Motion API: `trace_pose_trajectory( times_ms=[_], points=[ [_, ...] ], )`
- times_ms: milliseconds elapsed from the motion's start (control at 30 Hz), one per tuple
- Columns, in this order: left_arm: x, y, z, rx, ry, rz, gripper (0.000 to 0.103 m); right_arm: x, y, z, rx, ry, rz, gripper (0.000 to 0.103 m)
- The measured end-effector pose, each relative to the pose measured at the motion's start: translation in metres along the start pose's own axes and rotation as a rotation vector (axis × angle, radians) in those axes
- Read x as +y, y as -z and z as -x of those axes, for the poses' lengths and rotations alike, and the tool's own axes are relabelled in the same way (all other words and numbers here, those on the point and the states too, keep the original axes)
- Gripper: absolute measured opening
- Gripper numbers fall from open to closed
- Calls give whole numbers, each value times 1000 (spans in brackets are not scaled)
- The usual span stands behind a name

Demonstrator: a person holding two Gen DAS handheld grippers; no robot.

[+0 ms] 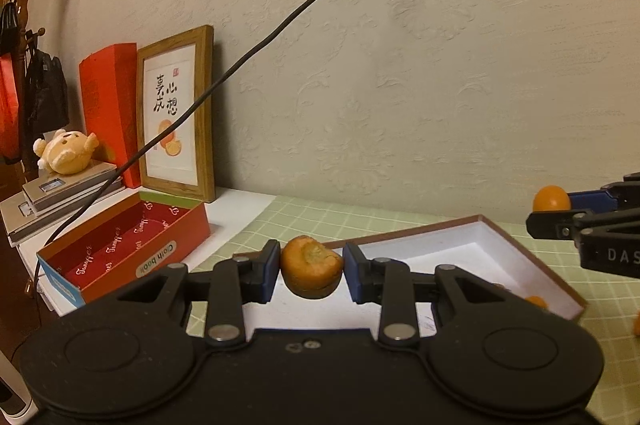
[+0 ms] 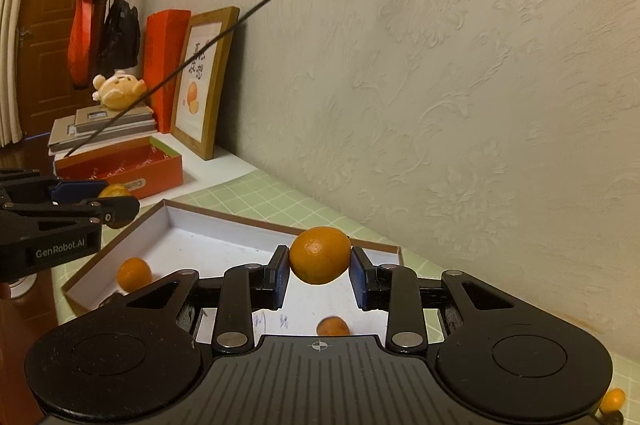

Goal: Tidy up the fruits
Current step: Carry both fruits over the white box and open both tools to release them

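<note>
The left gripper point(image 1: 311, 272) has its blue fingers point(image 1: 271, 271) pressed against both sides of a wrinkled, dull-orange fruit point(image 1: 311, 271), which hangs clear of the surface, above the near-left corner of a shallow white-lined box point(image 1: 472, 245). The right gripper point(image 2: 320, 265) has its fingers point(image 2: 282, 275) closed on a smooth round orange point(image 2: 320, 255), held up over the same box point(image 2: 192, 225); in the left wrist view this orange point(image 1: 551, 198) shows at the right edge between the other tool's black arms. The box lies on a green checked mat point(image 2: 256, 193) covering the worktop point(image 1: 240, 205), near the patterned wall point(image 1: 400, 85). Inside the box two small oranges rest on the white floor: one point(image 2: 134, 274) toward its left side, another point(image 2: 333, 327) partly hidden behind the right gripper's body. One more small orange point(image 2: 613, 399) lies on the mat outside the box, at the far right. Well to the left stand an open red carton point(image 1: 120, 245), a framed picture of oranges point(image 1: 176, 117), a tall red package point(image 1: 108, 105) and a plush toy point(image 1: 66, 151) lying on stacked flat items. A dark cable point(image 1: 280, 29) crosses the scene slantwise.
</note>
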State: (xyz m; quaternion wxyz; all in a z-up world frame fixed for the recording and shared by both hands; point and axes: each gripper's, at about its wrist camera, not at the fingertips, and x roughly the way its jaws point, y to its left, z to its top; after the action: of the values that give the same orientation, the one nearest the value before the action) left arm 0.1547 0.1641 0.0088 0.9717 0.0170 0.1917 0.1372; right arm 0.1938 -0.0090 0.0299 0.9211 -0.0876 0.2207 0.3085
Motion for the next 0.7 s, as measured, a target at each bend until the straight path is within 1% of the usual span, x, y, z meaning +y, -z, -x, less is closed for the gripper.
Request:
trace_pose_trajectory(
  times_ms=[300, 500, 533, 567, 600, 633, 667, 700],
  points=[
    [11, 4, -37, 53, -25, -2, 24, -15, -7, -61, 68, -20, -24, 32],
    [14, 7, -53, 96, -33, -8, 25, -25, -9, -90, 110, -22, -53, 32],
    [13, 8, -57, 118, -24, -13, 26, -26, -9, -94, 117, -26, -55, 32],
    [12, 9, -59, 134, -33, -19, 27, -26, -9, -99, 137, -31, -52, 33],
    [10, 10, -59, 131, -56, -24, 42, -26, -9, -103, 165, -27, -40, 34],
    [9, 11, -57, 112, -81, -28, 74, -26, -9, -106, 173, -12, -33, 61],
    [8, 11, -52, 82, -92, -29, 86, -27, -7, -104, 158, 16, -35, 103],
    [7, 11, -47, 51, -100, -30, 94, -28, -5, -98, 120, 45, -40, 102]
  ],
)
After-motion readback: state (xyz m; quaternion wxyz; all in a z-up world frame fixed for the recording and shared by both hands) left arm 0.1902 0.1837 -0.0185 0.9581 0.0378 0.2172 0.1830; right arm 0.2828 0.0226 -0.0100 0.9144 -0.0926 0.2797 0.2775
